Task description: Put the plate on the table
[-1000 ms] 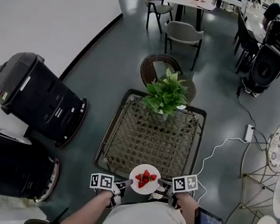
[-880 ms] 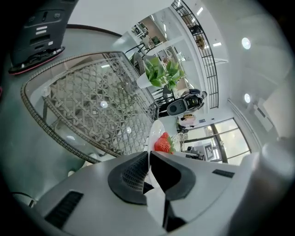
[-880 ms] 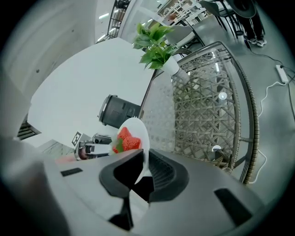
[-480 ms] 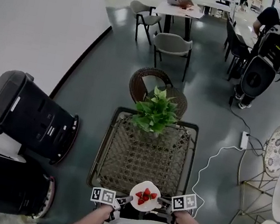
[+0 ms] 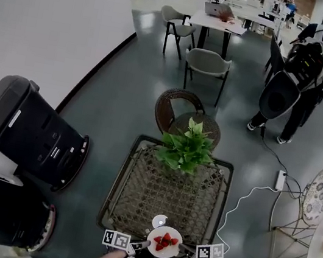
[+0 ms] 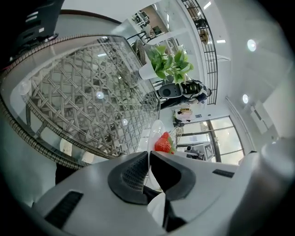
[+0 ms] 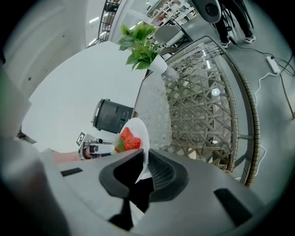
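**Plate of strawberries held by both tools over the table's near edge**

Seen from above, a small white plate (image 5: 154, 247) carrying strawberries (image 5: 165, 240) hangs between two hand-held tools at the near edge of a woven table (image 5: 122, 168) with a glass top. The left tool (image 6: 148, 161) is clenched on the plate's left rim, and the right tool (image 7: 144, 159) is clenched on the opposite rim. Each one pinches only the thin edge. The plate looks roughly level and is not yet set down, though whether it clears the glass cannot be told. A potted plant (image 5: 186, 147) stands at the far side of the table, well apart from the plate.

The likely risks are these:
- With such a shallow grip, the rim could slip from a tool.
- If one tool drops or lets go before the other, the plate would tip and the strawberries could roll off.
- Set down this close to the edge, the plate might overhang and fall to the floor.
- A hard landing on the glass could chip the plate.
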The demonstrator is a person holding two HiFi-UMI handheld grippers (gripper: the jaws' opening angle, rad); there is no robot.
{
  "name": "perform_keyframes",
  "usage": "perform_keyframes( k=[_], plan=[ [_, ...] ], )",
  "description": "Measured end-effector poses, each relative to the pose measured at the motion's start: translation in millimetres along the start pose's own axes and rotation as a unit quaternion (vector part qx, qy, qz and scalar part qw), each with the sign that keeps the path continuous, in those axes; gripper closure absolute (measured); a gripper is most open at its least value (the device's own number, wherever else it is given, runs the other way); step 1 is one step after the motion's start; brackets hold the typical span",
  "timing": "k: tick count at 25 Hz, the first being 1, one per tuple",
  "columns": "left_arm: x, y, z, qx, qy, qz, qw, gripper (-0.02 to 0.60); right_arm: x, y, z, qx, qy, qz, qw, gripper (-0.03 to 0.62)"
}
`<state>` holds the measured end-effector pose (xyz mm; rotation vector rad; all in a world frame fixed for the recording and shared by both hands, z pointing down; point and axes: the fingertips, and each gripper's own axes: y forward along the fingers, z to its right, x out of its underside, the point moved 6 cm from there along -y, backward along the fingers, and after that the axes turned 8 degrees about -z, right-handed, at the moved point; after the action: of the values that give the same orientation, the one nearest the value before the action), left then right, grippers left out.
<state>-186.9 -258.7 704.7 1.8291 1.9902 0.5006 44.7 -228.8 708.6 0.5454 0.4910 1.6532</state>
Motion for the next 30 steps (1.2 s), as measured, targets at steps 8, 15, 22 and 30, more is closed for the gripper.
perform_keyframes(
  k=[8, 15, 22, 30],
  plan=[
    [-15, -3, -27, -0.017, -0.015, 0.015, 0.9996, 0.565, -20, 28, 2, 0.022, -0.02, -0.003, 1.0, 0.56],
    [-42, 1, -33, -0.028, 0.017, 0.005, 0.9994, 0.565, -35, 40, 13, 0.037, -0.013, 0.014, 0.999, 0.559],
    [-91, 8, -32, -0.073, 0.054, -0.001, 0.9959, 0.565, -73, 49, 20, 0.068, -0.021, 0.041, 0.997, 0.56],
    [-131, 25, -49, -0.106, 0.052, -0.011, 0.9929, 0.565, -109, 62, 34, 0.109, -0.021, 0.046, 0.993, 0.56]
  ],
)
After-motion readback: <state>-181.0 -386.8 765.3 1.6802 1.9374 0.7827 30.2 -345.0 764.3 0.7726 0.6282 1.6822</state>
